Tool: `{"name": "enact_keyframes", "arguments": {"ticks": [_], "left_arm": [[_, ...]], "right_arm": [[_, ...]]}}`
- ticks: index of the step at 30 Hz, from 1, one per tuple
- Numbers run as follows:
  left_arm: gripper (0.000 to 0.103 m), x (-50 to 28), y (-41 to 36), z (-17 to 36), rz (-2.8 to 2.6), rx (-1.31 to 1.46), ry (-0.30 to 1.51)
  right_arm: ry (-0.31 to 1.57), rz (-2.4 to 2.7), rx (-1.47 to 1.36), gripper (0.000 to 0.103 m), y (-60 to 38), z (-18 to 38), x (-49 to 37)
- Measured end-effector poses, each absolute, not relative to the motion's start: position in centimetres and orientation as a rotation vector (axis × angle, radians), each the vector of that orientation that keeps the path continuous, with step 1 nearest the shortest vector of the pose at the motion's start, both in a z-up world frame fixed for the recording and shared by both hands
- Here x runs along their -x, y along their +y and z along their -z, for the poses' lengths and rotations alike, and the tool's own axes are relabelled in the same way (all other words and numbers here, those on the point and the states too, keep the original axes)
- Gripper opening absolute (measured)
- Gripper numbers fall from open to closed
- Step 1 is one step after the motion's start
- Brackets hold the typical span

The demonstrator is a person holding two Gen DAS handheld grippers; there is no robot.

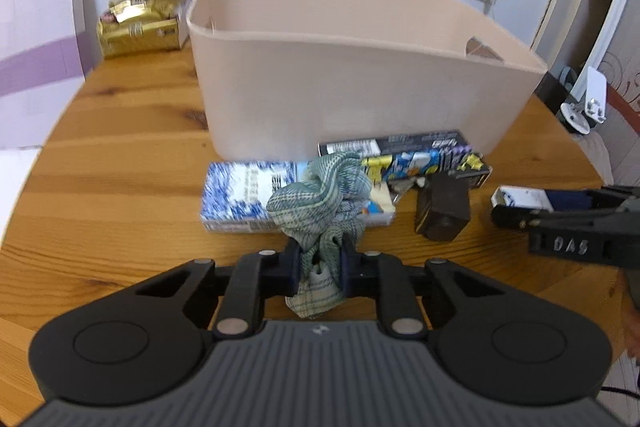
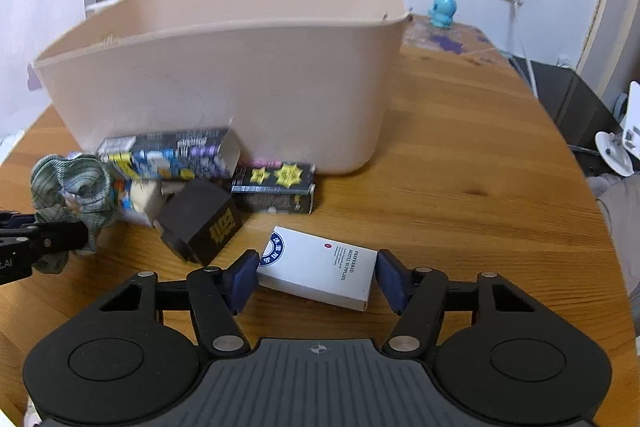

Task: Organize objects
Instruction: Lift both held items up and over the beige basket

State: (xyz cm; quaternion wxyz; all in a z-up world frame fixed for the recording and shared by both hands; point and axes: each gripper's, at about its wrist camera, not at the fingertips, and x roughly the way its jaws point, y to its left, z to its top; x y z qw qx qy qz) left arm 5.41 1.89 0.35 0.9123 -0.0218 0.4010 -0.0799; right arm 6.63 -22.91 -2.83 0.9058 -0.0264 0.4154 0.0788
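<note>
Left claw (image 1: 320,259): low centre of the left wrist view, jaws drawn close and pinching the green checked scrunchie (image 1: 320,203) by its lower folds; cloth bulges above and hangs below the pads.
Scrunchie, handling: judged very light, soft and springy; it will squash and not slip. The hold on a bunched fold looks sound, though a loose loop could snag on the boxes behind it.
Right claw (image 2: 316,277): low centre of the right wrist view, jaws half spread on either side of the white card box (image 2: 320,273); the pads look to be at its short ends, but whether they press I cannot tell.
White box, handling: judged light, stiff, with smooth faces; thin card may dent, so grip across the ends, squarely. It lies askew between the pads.
Beyond the claws: blue patterned box (image 1: 240,199) just behind the scrunchie, black cube box (image 2: 200,223) tilted, star-printed boxes (image 2: 276,187) against the bin.
Bin (image 2: 224,83): beige, tall-walled, upper middle of both views, on the wooden table (image 2: 460,167); likely destination, needing a lift over its rim.
</note>
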Motion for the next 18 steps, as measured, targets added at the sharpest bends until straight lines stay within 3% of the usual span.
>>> {"name": "enact_keyframes", "arguments": {"ticks": [11,18], "left_arm": [[0.021,-5.1,4.1,-7.7,0.106,0.011,0.606],[0.021,-8.7,4.1,-10.8,0.066,-0.041,0.504]], "right_arm": [[0.620,-0.176,0.037,0.061,-24.4,-6.2,-6.3],[0.532,-0.212,0.036,0.061,-22.9,-8.9,-9.6]]}}
